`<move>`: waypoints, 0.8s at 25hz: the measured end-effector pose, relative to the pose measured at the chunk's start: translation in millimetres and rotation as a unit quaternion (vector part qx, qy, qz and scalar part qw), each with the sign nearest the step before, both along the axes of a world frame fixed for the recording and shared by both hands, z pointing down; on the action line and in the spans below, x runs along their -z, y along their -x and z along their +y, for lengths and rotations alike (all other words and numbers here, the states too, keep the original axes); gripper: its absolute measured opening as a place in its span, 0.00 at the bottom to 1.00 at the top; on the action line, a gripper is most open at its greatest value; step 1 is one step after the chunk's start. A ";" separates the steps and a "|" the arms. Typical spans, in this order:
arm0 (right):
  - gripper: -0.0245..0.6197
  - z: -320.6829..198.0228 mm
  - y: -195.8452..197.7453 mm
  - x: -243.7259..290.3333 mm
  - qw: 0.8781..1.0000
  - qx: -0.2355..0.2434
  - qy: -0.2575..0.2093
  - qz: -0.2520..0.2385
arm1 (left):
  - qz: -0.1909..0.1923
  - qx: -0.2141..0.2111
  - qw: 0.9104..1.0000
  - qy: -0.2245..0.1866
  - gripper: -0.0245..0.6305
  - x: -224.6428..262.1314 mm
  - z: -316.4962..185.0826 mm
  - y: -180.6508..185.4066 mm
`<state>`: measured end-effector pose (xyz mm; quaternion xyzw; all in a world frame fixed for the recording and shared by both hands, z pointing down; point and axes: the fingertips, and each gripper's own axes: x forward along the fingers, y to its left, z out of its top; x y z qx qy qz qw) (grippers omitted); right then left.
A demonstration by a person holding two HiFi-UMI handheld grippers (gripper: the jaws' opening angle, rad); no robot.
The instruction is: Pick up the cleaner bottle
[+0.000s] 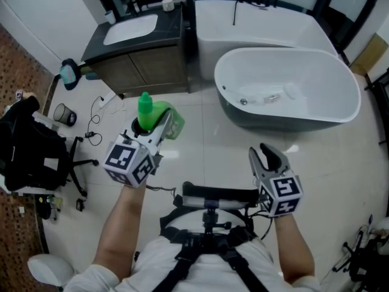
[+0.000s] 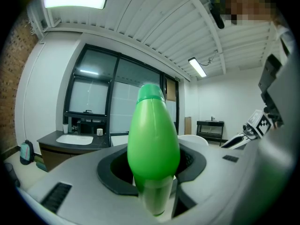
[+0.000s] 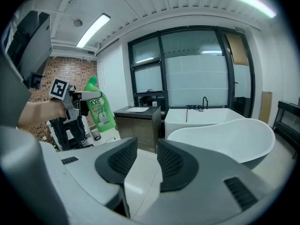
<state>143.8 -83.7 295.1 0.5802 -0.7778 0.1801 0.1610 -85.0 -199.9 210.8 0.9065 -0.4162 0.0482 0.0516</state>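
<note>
The cleaner bottle (image 1: 159,115) is bright green with a green cap and is held in the air over the tiled floor, in front of my chest at the left. My left gripper (image 1: 159,125) is shut on it, its jaws clamping the body just under the neck. In the left gripper view the bottle (image 2: 153,139) stands upright between the jaws and fills the middle. In the right gripper view the bottle (image 3: 100,108) hangs at the left, label showing, in the left gripper (image 3: 84,96). My right gripper (image 1: 267,154) is at the right, lower, open with nothing between its pads (image 3: 124,161).
A white freestanding bathtub (image 1: 292,90) lies ahead at the right, with a second built-in tub behind it. A dark vanity with a white sink (image 1: 137,47) stands ahead at the left. A black chair with a bag (image 1: 24,145), a small bin (image 1: 64,114) and cables (image 1: 97,117) crowd the left floor.
</note>
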 end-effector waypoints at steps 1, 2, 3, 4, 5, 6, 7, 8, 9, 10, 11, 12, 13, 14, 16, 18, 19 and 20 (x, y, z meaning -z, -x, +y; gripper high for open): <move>0.25 3.2 -2.9 -0.1 1.000 0.003 0.000 -0.002 | 0.000 0.002 1.000 0.001 0.30 -1.2 6.0 -2.0; 0.25 5.7 -5.4 -0.3 1.000 0.006 0.000 -0.004 | 0.000 0.003 1.000 0.001 0.30 -1.6 11.4 -3.9; 0.25 8.5 -7.6 -0.9 1.000 0.010 0.001 -0.008 | -0.001 0.007 1.000 0.001 0.30 -1.7 17.0 -5.6; 0.25 11.8 -9.6 -1.8 1.000 0.013 0.002 -0.011 | -0.001 0.011 1.000 0.003 0.30 -2.0 22.7 -7.1; 0.25 14.9 -11.3 -2.9 1.000 0.018 0.004 -0.014 | -0.003 0.015 1.000 0.004 0.30 -2.2 28.4 -8.6; 0.25 17.3 -12.7 -3.8 1.000 0.022 0.004 -0.016 | -0.005 0.018 1.000 0.005 0.30 -2.1 33.3 -10.3; 0.25 19.0 -13.5 -4.4 1.000 0.026 0.003 -0.017 | -0.008 0.022 1.000 0.006 0.30 -2.3 37.5 -11.6; 0.25 20.4 -13.6 -5.0 0.999 0.031 0.001 -0.013 | -0.011 0.024 1.000 0.007 0.30 -3.6 41.3 -12.1; 0.25 22.0 -12.8 -5.5 0.999 0.036 -0.003 -0.008 | -0.013 0.026 1.000 0.009 0.30 -5.8 45.0 -12.0; 0.25 23.6 -11.2 -5.7 0.999 0.041 -0.006 -0.002 | -0.014 0.029 0.999 0.011 0.30 -8.2 48.4 -10.9; 0.25 24.9 -8.9 -5.5 0.999 0.045 -0.008 0.000 | -0.014 0.032 0.999 0.014 0.30 -10.4 51.0 -9.0; 0.25 25.7 -6.4 -4.7 0.999 0.047 -0.010 -0.002 | -0.014 0.035 0.999 0.015 0.30 -11.7 52.8 -6.7; 0.25 26.2 -4.3 -3.6 0.999 0.047 -0.011 -0.005 | -0.014 0.037 0.999 0.016 0.30 -12.0 54.0 -4.4; 0.25 26.6 -2.9 -2.2 0.999 0.047 -0.013 -0.008 | -0.013 0.039 0.999 0.015 0.30 -11.9 54.7 -2.5; 0.25 27.1 -3.3 0.2 0.999 0.044 -0.016 -0.013 | -0.014 0.039 0.999 0.013 0.30 -10.7 55.7 -1.4; 0.25 29.0 -7.8 2.2 0.999 0.040 -0.018 -0.014 | -0.015 0.034 0.999 0.011 0.30 -10.9 58.4 -4.7; 0.25 30.2 -10.6 3.3 0.999 0.036 -0.020 -0.015 | -0.014 0.031 0.999 0.012 0.30 -11.5 60.5 -7.2; 0.25 31.1 -13.0 4.2 0.999 0.032 -0.020 -0.015 | -0.014 0.027 0.999 0.013 0.30 -12.3 62.7 -9.2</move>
